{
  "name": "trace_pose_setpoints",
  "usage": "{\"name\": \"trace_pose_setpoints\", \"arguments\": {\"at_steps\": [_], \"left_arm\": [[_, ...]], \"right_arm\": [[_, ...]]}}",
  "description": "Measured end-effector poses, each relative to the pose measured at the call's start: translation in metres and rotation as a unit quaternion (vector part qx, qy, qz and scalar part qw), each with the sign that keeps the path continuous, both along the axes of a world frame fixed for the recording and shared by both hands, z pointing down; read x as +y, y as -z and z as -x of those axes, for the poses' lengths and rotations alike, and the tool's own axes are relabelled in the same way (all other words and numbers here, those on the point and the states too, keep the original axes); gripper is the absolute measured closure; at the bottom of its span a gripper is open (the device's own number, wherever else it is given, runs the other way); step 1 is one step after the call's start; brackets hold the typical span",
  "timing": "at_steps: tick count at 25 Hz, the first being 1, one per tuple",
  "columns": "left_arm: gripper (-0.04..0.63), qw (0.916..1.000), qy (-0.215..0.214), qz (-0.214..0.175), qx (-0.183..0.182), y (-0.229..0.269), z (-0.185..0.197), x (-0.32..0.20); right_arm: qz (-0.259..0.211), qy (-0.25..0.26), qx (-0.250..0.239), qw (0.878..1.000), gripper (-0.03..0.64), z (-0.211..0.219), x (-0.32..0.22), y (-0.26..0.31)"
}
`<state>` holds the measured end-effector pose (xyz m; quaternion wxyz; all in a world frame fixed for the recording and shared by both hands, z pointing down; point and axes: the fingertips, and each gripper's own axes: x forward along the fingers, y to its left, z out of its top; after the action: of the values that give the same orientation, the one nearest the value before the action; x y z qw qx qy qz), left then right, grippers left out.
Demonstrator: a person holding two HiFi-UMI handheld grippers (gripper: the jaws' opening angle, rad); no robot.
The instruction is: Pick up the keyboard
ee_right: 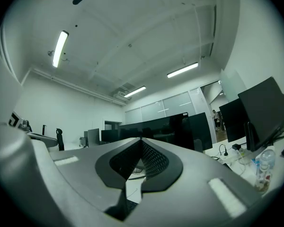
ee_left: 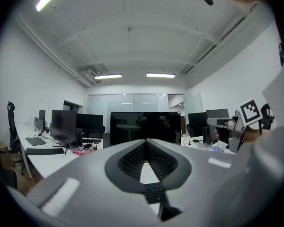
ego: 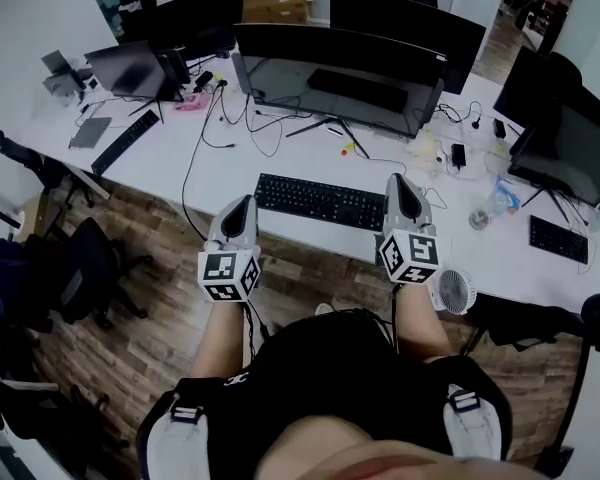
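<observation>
Keyboard (ego: 320, 200) lies just inside the worktop's (ego: 160, 158) near edge, left gripper (ego: 244, 202) and right gripper (ego: 401, 180) at its ends, both fingers clenched empty.

You are standing in an open-plan office. A long white counter (ego: 225, 173) runs in front of you, carrying a wide curved monitor (ego: 340, 68), several more dark screens (ego: 130, 68), a black keyboard (ego: 320, 200) and loose cables (ego: 265, 128). A black swivel chair (ego: 85, 268) stands on the wood-plank floor (ego: 150, 338) at your left. A small desk fan (ego: 454, 290) sits near the counter's edge. Overhead, in the left gripper view, strip lights (ee_left: 108, 76) line a white ceiling, and a glazed partition (ee_left: 128, 102) closes the far end of the room.
</observation>
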<state>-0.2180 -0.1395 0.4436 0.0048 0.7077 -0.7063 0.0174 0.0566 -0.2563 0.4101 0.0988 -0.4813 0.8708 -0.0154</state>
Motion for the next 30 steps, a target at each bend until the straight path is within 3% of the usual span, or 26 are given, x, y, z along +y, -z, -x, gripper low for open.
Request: {"name": "trace_pose_setpoints", "arguments": {"at_steps": [11,23,26,30], "left_arm": [[0.541,0.9987,-0.028,0.033,0.027,-0.02,0.052,-0.108],[0.541,0.9928,-0.107,0.05,0.019,-0.03,0.08,-0.196],[0.518,0.9905,-0.116,0.073,0.011,-0.049,0.085,-0.207],[0.448,0.9841,-0.119,0.125,0.041,-0.094,0.097,-0.218]], "right_arm": [[0.034,-0.054,0.033,0.997,0.62,0.019,-0.084,-0.019],[0.051,-0.142,0.038,0.988,0.618,0.014,-0.131,-0.038],[0.069,-0.141,0.048,0.987,0.541,0.012,-0.142,-0.056],[0.125,-0.139,0.044,0.981,0.484,0.001,-0.155,-0.1]]}}
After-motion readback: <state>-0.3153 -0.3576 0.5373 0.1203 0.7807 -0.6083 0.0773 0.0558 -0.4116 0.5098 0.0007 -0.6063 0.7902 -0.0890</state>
